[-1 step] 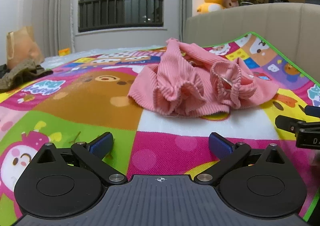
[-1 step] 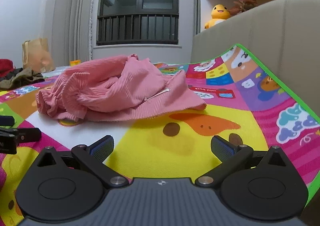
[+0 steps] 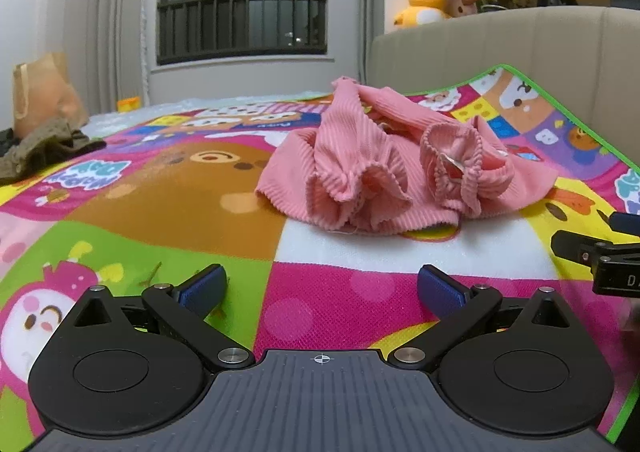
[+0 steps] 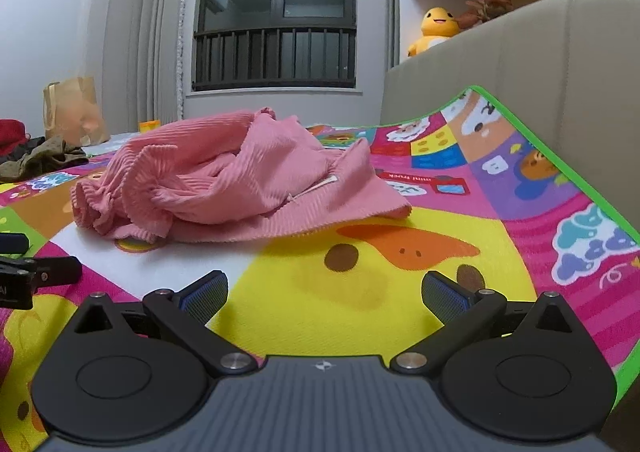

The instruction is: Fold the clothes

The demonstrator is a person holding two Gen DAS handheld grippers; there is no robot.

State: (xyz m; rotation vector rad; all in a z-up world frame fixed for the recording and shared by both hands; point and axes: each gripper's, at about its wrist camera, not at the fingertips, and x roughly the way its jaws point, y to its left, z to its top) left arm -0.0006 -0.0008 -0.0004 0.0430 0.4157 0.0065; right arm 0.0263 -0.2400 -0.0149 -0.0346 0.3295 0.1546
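A crumpled pink ribbed garment (image 3: 384, 171) lies in a heap on the colourful play mat (image 3: 168, 203). It also shows in the right wrist view (image 4: 240, 187), left of centre. My left gripper (image 3: 322, 288) is open and empty, low over the mat, a short way in front of the garment. My right gripper (image 4: 324, 292) is open and empty, low over the yellow duck print, in front of and to the right of the garment. Each gripper shows at the edge of the other's view: the right one (image 3: 600, 252) and the left one (image 4: 24, 268).
A beige padded wall (image 3: 520, 47) rises behind the mat's curled-up green edge (image 4: 560, 155). A pile of dark clothes (image 3: 40, 147) and a paper bag (image 3: 40, 91) sit at the far left. A yellow duck toy (image 3: 424, 3) and a plant stand on the ledge.
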